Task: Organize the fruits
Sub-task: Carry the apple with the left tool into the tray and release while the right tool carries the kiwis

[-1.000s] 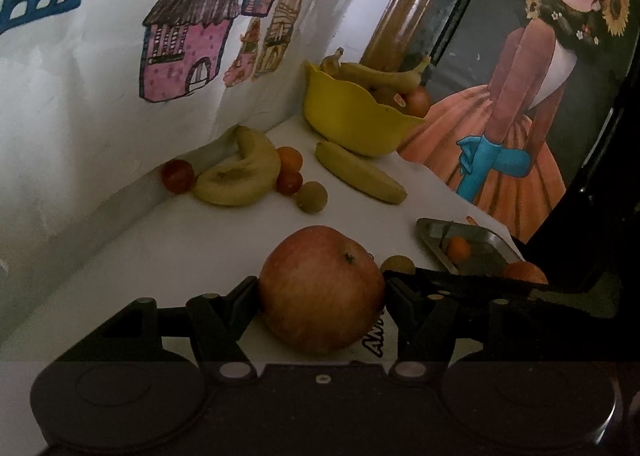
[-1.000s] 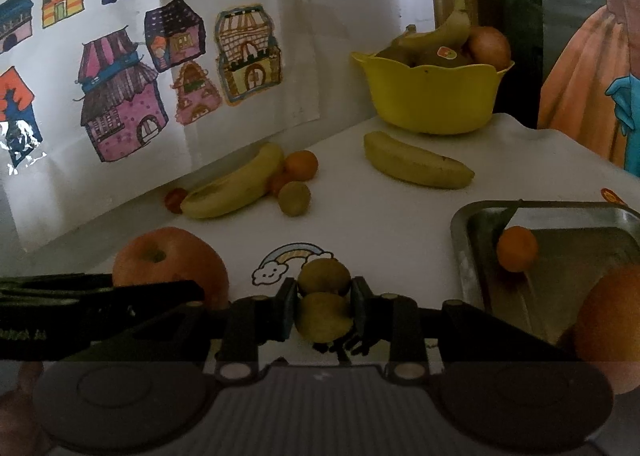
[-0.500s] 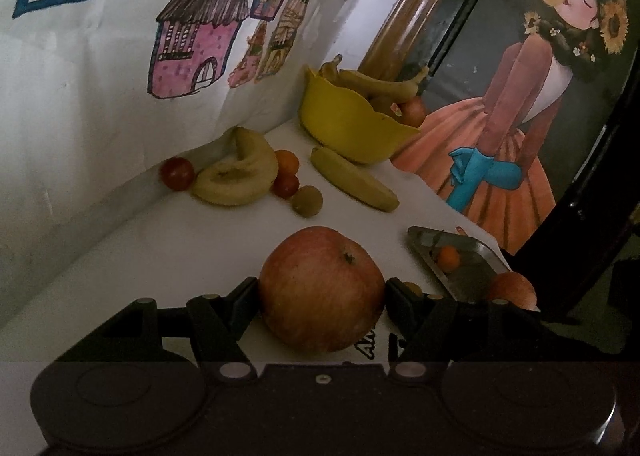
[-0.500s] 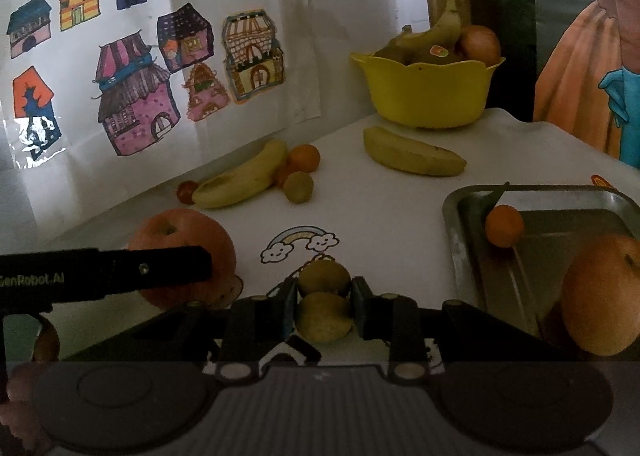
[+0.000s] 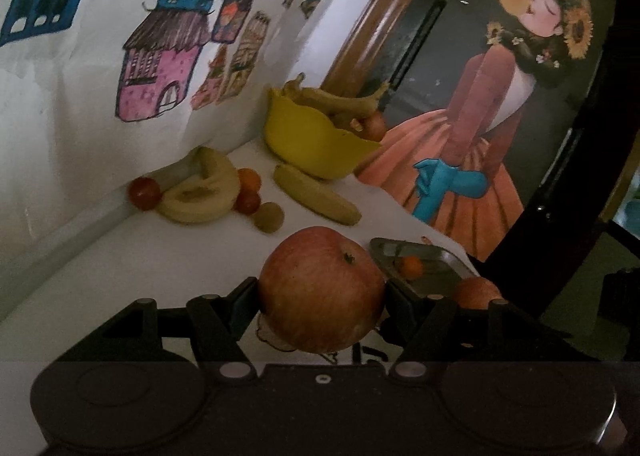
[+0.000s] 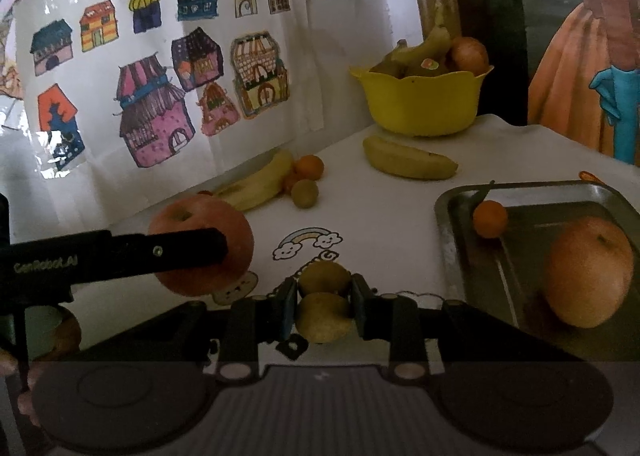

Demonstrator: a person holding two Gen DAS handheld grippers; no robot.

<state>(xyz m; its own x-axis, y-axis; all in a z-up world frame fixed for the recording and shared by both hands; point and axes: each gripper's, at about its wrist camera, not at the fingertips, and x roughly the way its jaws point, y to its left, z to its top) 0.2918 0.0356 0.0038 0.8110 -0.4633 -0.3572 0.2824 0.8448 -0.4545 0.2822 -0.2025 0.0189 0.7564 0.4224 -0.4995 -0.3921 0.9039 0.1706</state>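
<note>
right view only: second green fruit (image 6: 324, 279) ahead | left tongs (image 5: 320, 296) clamp apple (image 5: 322, 290) | right tongs (image 6: 323, 310) clamp green fruit (image 6: 323, 320)

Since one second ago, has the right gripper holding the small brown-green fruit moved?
Yes. The right gripper, shut on the small brown-green fruit, has shifted right: the metal tray and rainbow drawing now sit further left in its view.

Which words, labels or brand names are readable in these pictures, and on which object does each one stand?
"GenRobot.AI": white print on the side of the left gripper finger.
Large black letters on the white tablecloth: mostly hidden by the grippers, not readable as words.
Sticker on a fruit in the yellow bowl: too small to read.
</note>
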